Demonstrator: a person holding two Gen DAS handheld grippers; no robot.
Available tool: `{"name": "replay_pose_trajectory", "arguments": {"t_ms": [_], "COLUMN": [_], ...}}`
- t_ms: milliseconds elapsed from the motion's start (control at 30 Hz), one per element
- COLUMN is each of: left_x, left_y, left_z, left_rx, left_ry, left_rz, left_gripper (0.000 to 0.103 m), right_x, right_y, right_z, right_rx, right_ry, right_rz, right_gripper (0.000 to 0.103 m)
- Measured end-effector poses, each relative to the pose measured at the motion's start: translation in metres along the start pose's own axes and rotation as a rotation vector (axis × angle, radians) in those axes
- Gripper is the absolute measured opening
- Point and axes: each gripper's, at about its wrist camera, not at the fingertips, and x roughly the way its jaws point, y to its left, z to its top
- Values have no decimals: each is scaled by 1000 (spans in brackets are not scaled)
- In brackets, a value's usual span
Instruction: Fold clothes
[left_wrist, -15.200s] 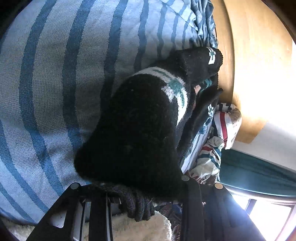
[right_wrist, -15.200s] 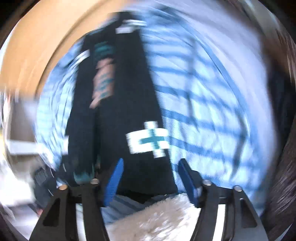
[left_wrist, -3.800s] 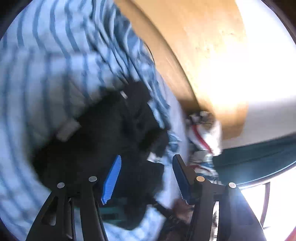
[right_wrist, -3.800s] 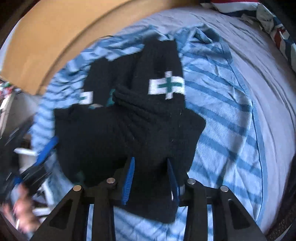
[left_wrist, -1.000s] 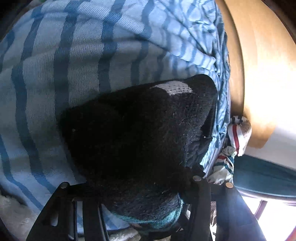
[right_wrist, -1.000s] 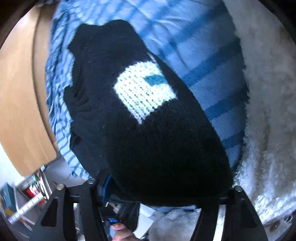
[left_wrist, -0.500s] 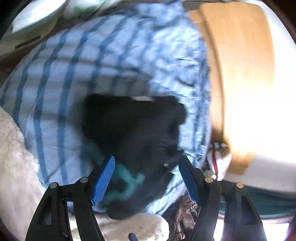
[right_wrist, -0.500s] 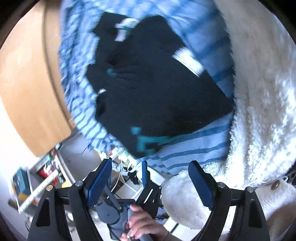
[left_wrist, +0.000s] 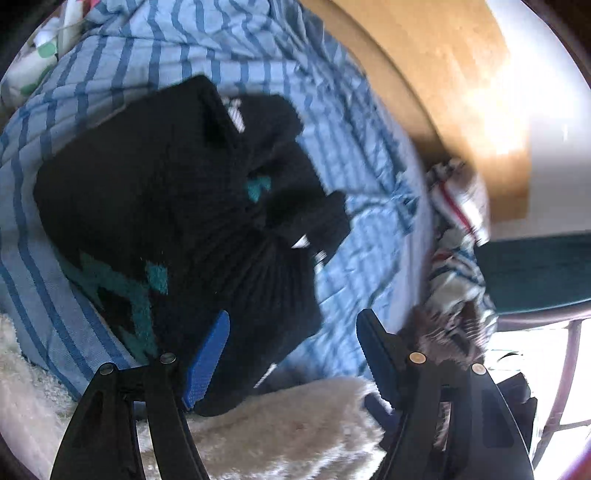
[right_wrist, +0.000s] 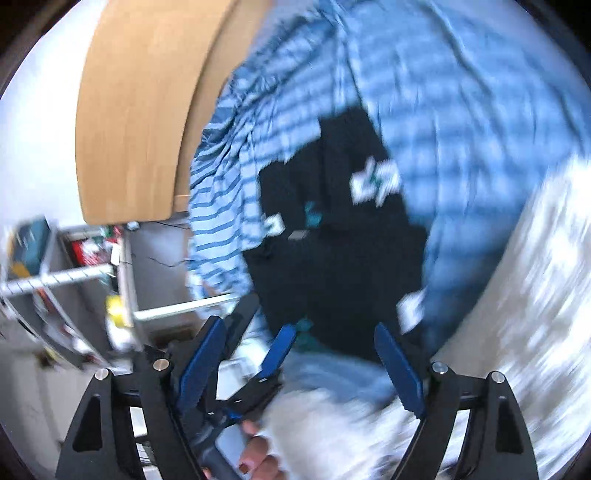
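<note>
A bulky black knitted sweater with teal and white motifs (left_wrist: 177, 206) lies bunched on a blue-striped woven bedsheet (left_wrist: 354, 140), near its edge; left gripper (left_wrist: 291, 350) and right gripper (right_wrist: 299, 365) hover released, empty.

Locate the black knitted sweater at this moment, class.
In both wrist views the black sweater lies bunched on the blue striped sheet, beside the white fluffy blanket, ahead of the open left gripper.

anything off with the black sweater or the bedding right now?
The black sweater lies as a lumpy bundle on the striped blanket, one flap sticking out, not squared. The blanket is rumpled by the wooden headboard. Both tongs, left and right, are open and empty.
</note>
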Motion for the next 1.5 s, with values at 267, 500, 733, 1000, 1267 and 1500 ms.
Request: {"name": "replay_pose_trajectory", "arguments": {"t_ms": [267, 500, 733, 1000, 1267, 1500], "left_x": [29, 46, 59, 23, 8, 14], "left_y": [-12, -33, -20, 16, 36, 35], "left_z": [16, 64, 92, 89, 84, 105], "left_rx": [0, -20, -17, -100, -176, -247], "left_ry": [-17, -65, -39, -170, -221, -155], "left_rz": [25, 10, 52, 90, 204, 252], "left_gripper": [72, 72, 72, 72, 72, 72], "right_x": [9, 40, 76, 98, 83, 87], "right_y": [-45, -61, -61, -56, -48, -41], "right_z": [33, 82, 99, 93, 43, 33], "right_rx": [69, 70, 32, 7, 17, -29], "right_ry": [-66, 2, 99, 168, 26, 68], "right_rz": [-39, -35, -31, 8, -171, -218], "right_gripper": [75, 73, 73, 82, 86, 85]}}
